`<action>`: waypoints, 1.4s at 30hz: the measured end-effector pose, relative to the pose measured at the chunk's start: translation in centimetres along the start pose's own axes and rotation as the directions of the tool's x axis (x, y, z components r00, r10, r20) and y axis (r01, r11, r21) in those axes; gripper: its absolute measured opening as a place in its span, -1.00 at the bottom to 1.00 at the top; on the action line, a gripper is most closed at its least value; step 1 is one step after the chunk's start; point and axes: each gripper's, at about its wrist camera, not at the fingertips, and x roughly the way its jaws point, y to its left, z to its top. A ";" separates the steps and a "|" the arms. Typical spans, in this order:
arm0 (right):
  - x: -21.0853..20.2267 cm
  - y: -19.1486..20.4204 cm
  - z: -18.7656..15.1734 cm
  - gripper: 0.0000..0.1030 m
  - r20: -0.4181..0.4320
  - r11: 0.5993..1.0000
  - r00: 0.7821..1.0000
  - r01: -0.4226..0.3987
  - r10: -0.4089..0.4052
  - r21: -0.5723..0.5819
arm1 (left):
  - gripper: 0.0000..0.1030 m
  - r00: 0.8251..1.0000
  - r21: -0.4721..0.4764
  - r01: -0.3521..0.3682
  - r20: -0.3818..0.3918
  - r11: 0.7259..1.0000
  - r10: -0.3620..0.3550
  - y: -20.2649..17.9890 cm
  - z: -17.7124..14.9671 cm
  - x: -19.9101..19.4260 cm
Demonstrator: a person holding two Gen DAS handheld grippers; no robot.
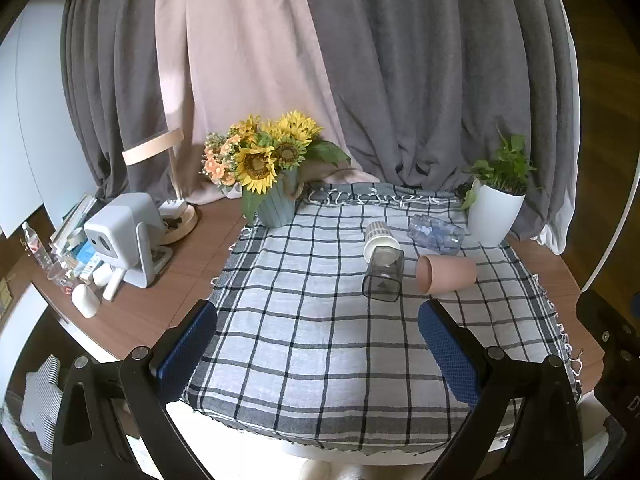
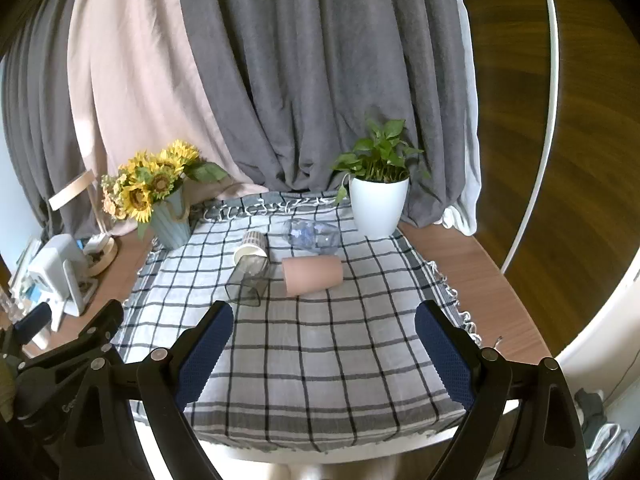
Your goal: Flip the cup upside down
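Several cups lie on their sides on the checked cloth [image 1: 312, 340]: a pink cup [image 1: 446, 274] [image 2: 313, 275], a clear dark square glass [image 1: 383, 274] [image 2: 248, 278], a striped paper cup [image 1: 379, 238] [image 2: 251, 245] and a clear blue-patterned cup [image 1: 437, 234] [image 2: 311, 234]. My left gripper [image 1: 318, 350] is open and empty, above the near part of the cloth, short of the cups. My right gripper [image 2: 324, 354] is open and empty too, also short of them. The left gripper's body shows at the lower left of the right wrist view [image 2: 60, 360].
A sunflower vase [image 1: 276, 204] [image 2: 172, 222] stands at the cloth's far left corner, a white plant pot [image 1: 494, 214] [image 2: 378, 206] at the far right. A white device [image 1: 124, 236], bottles and small clutter crowd the wooden table's left side. Curtains hang behind.
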 end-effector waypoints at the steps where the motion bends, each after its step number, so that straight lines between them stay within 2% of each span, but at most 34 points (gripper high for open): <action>1: 0.0 0.1 0.0 0.80 0.001 1.000 1.000 0.001 -0.001 0.002 | 0.99 1.000 0.000 -0.001 0.001 1.000 0.001 0.0 0.0 0.0; 42: 0.7 0.0 0.5 0.80 -0.002 0.999 0.999 0.037 -0.037 0.035 | 0.99 1.000 0.009 0.026 0.001 1.000 -0.026 0.1 0.1 0.5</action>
